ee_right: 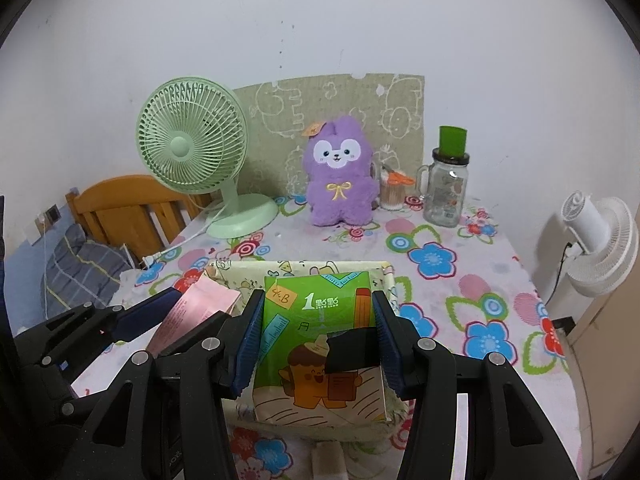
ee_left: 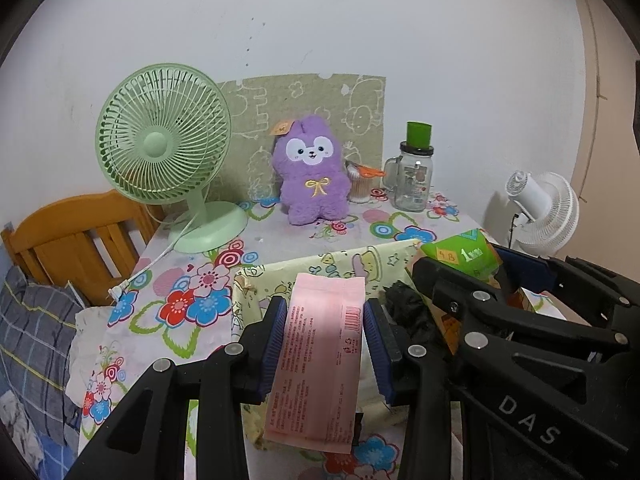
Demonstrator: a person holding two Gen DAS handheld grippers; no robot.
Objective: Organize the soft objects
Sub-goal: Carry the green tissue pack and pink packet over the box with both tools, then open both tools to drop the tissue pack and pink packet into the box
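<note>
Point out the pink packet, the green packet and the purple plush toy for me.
pink packet [ee_left: 320,344], left wrist view, middle of its printed face
green packet [ee_right: 316,320], right wrist view, its green upper front
purple plush toy [ee_right: 340,176], right wrist view, its chest by the bow

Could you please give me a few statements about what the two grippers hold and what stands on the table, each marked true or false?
1. The left gripper is shut on a pink packet. True.
2. The right gripper holds a blue packet. False: its fingers clamp a green packet.
3. The purple plush toy sits upright against the back board. True.
4. The green fan lies on its side. False: it stands upright on its base.
5. The glass jar stands right of the plush toy. True.
</note>
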